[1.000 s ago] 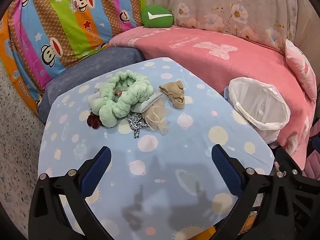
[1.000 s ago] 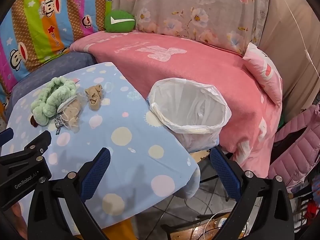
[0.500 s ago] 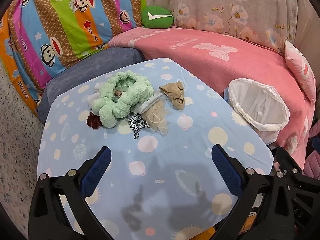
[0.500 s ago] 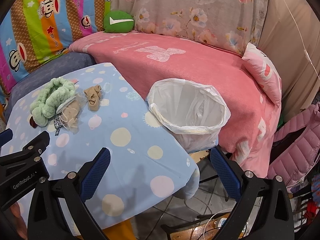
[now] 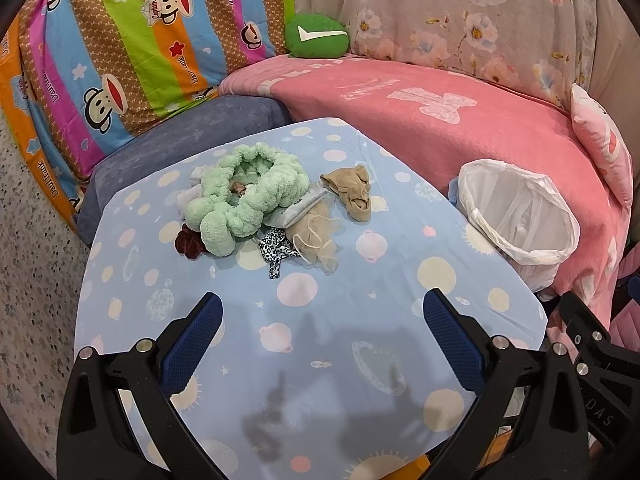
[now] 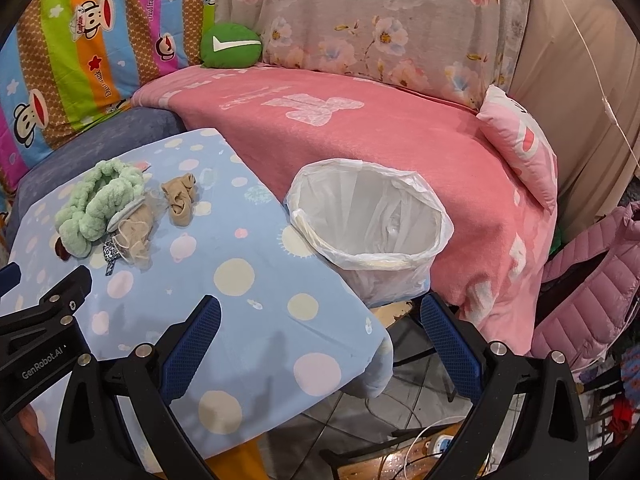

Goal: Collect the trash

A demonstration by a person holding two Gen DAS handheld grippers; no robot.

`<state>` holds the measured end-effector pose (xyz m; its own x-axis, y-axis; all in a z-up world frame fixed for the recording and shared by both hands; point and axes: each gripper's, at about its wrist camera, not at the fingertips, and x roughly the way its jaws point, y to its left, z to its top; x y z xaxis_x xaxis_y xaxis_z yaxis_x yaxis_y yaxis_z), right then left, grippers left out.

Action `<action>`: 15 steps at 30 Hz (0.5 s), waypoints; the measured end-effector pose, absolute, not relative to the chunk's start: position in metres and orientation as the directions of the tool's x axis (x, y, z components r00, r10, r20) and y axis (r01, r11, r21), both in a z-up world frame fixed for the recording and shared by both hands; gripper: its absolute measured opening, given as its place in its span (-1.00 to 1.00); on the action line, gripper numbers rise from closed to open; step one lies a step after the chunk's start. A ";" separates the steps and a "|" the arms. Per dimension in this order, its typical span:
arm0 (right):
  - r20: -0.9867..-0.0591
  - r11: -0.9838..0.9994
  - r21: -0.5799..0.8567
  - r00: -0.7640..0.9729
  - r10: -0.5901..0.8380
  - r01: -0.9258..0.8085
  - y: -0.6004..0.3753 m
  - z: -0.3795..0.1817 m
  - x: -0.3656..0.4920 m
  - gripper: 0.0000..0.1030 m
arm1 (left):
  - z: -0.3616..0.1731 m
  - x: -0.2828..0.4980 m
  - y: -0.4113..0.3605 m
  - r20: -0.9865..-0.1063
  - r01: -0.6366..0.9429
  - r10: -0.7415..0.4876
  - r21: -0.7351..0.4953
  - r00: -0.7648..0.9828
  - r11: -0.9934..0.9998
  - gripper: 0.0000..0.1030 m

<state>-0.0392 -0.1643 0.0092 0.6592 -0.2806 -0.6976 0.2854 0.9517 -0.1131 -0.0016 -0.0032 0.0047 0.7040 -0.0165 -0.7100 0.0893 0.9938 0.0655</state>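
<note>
A pile of items lies on the blue dotted tablecloth (image 5: 320, 320): a fluffy green band (image 5: 244, 200), a tan sock (image 5: 352, 192), beige mesh (image 5: 316, 236), a leopard-print piece (image 5: 276, 252) and a dark red scrunchie (image 5: 188, 242). A bin lined with a white bag (image 5: 520, 216) stands at the table's right edge. My left gripper (image 5: 320, 332) is open and empty above the near table. My right gripper (image 6: 320, 332) is open and empty, in front of the bin (image 6: 368, 232), over the table's right corner. The pile also shows in the right wrist view (image 6: 104, 208).
A pink blanket (image 5: 440, 120) covers the sofa behind the table and bin. A green cushion (image 5: 316, 36) and a pink pillow (image 5: 600, 148) lie on it. A pink jacket (image 6: 592, 280) lies at right, cables (image 6: 420, 432) on the floor below.
Both grippers have drifted slightly back and up; the view shifts a little. Nothing was taken hold of or moved on the table.
</note>
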 end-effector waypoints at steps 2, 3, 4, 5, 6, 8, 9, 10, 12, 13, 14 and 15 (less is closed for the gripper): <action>-0.698 0.952 -0.113 0.660 -0.280 0.285 -0.165 0.009 -0.039 0.87 | 0.005 -0.002 -0.003 -0.710 0.090 -0.018 0.064 0.704 0.994 0.87; -0.697 0.952 -0.113 0.660 -0.280 0.284 -0.165 0.009 -0.039 0.87 | 0.005 -0.002 -0.003 -0.710 0.090 -0.018 0.064 0.704 0.994 0.87; -0.698 0.952 -0.113 0.659 -0.280 0.285 -0.165 0.009 -0.039 0.87 | 0.005 -0.002 -0.003 -0.710 0.090 -0.018 0.064 0.704 0.994 0.87; -0.698 0.951 -0.114 0.659 -0.281 0.286 -0.165 0.009 -0.039 0.87 | 0.006 -0.001 -0.003 -0.710 0.090 -0.019 0.062 0.704 0.994 0.87; -0.698 0.952 -0.113 0.659 -0.281 0.286 -0.165 0.010 -0.039 0.87 | 0.005 -0.001 -0.003 -0.711 0.090 -0.019 0.062 0.703 0.994 0.87; -0.698 0.952 -0.114 0.659 -0.281 0.286 -0.165 0.009 -0.039 0.87 | 0.006 -0.001 -0.003 -0.711 0.089 -0.020 0.061 0.703 0.994 0.87; -0.698 0.952 -0.113 0.659 -0.280 0.285 -0.165 0.009 -0.039 0.87 | 0.006 -0.001 -0.003 -0.711 0.090 -0.020 0.061 0.703 0.994 0.87; -0.698 0.952 -0.112 0.659 -0.280 0.285 -0.165 0.010 -0.039 0.87 | 0.006 -0.002 -0.003 -0.711 0.090 -0.018 0.063 0.703 0.994 0.87; -0.698 0.952 -0.111 0.660 -0.279 0.285 -0.166 0.010 -0.039 0.87 | 0.006 -0.002 -0.003 -0.709 0.090 -0.020 0.062 0.705 0.994 0.87; -0.698 0.952 -0.113 0.659 -0.281 0.286 -0.165 0.010 -0.039 0.87 | 0.006 -0.002 -0.003 -0.708 0.089 -0.018 0.063 0.706 0.994 0.87; -0.698 0.951 -0.113 0.659 -0.282 0.287 -0.166 0.010 -0.039 0.87 | 0.006 -0.002 -0.003 -0.708 0.090 -0.018 0.064 0.706 0.994 0.87; -0.698 0.951 -0.112 0.659 -0.282 0.289 -0.166 0.010 -0.039 0.87 | 0.006 -0.002 -0.003 -0.708 0.090 -0.019 0.064 0.706 0.994 0.87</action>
